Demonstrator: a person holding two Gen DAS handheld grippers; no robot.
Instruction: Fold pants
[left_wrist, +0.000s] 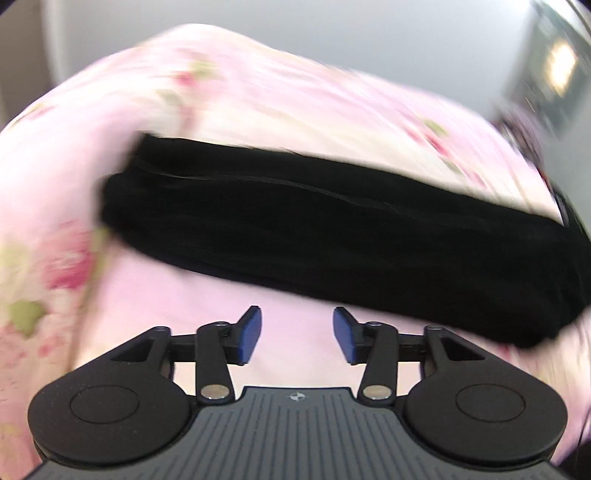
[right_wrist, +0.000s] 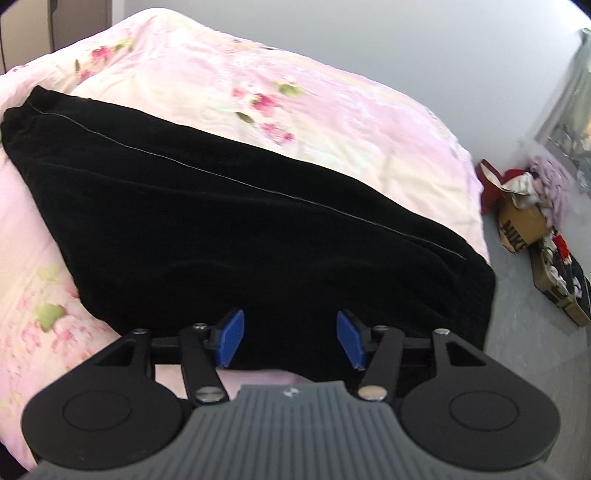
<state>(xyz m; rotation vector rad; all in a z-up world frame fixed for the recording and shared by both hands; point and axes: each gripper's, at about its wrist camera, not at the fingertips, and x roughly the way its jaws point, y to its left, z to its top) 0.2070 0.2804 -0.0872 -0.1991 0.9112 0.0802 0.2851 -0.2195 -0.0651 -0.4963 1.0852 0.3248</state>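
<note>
Black pants (left_wrist: 314, 229) lie as a long folded band across a pink flowered bed cover (left_wrist: 280, 96). In the right wrist view the pants (right_wrist: 229, 229) spread as a wide dark wedge reaching the bed's right edge. My left gripper (left_wrist: 297, 338) is open and empty, a little short of the pants' near edge, over bare cover. My right gripper (right_wrist: 291, 338) is open and empty, its blue pads (right_wrist: 232, 339) over the pants' near edge. The left view is motion-blurred.
The bed cover (right_wrist: 332, 103) ends at a grey floor (right_wrist: 524, 332) on the right. A cardboard box with clothes (right_wrist: 524, 210) and other clutter (right_wrist: 561, 280) stand on the floor by the wall.
</note>
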